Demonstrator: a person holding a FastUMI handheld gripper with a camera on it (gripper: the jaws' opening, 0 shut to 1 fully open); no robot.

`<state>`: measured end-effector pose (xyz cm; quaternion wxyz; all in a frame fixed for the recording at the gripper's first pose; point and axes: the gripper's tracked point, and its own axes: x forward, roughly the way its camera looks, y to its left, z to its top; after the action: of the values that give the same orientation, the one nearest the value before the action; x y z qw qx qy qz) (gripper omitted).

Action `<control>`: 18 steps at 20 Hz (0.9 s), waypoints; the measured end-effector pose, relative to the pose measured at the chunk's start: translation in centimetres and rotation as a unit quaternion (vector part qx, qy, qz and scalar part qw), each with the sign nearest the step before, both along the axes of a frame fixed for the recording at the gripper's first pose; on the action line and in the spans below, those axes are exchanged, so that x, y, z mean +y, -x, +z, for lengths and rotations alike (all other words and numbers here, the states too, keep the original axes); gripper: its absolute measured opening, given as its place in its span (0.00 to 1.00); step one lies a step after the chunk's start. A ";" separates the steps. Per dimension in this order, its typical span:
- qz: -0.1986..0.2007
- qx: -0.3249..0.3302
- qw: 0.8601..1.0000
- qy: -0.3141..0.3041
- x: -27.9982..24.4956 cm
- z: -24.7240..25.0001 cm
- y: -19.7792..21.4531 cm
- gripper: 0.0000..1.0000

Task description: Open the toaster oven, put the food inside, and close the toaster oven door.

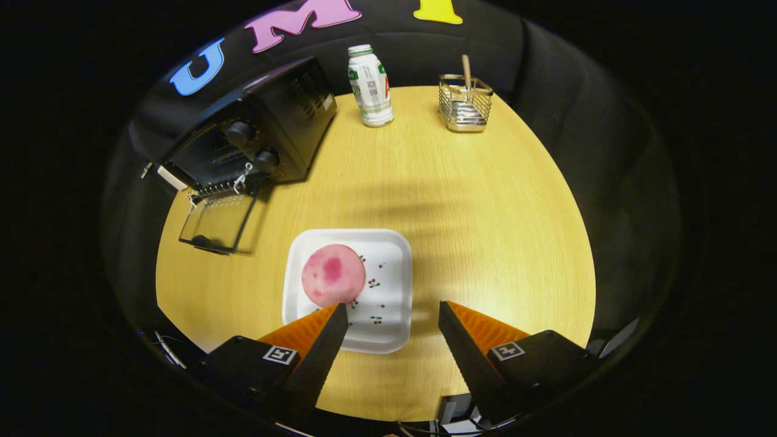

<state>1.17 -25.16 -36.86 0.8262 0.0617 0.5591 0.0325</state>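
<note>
Hovering above the counter point(485, 230), the claw point(393, 312) is spread wide, nothing between its fingers point(325, 346). Left fingertip sits at the near edge of the bun point(333, 274); contact cannot be told from this angle. Right finger is well apart from it, over the counter just beside the plate point(388, 267).

Bun: round, pink, with a darker red blotch, lying on the left half of the white square plate, just ahead of the fingers.

Beyond the plate, to the left: black oven point(267, 133), two knobs on its front. Door point(218, 221) is folded down flat onto the counter, glass showing the wood through it. Cavity open, looks empty as far as can be seen.

Far edge of the counter: a bottle point(370, 85) upright, and a wire basket point(465, 103) with a wooden stick standing in it, well apart from the oven.

Progress, judged: opening step done. Food not yet picked up. Left: centre the claw on the bun, pinch it, carry it into the cavity, release, lift the door closed.
</note>
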 end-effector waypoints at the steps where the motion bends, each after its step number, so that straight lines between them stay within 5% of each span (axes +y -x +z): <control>1: 0.002 0.016 1.000 0.006 -0.5 -0.9 0.3 0.99; 10: -0.028 0.083 0.996 -0.022 -1.3 -4.0 0.3 0.88; 12: -0.026 0.083 0.996 -0.013 -1.2 -4.1 0.3 0.68; 17: -0.031 0.090 0.995 -0.005 -1.4 -4.5 0.1 0.34; 18: -0.038 0.099 0.994 -0.015 -1.1 -4.6 0.2 0.20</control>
<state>0.94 -26.30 -41.45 0.7661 0.0985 0.6351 0.0035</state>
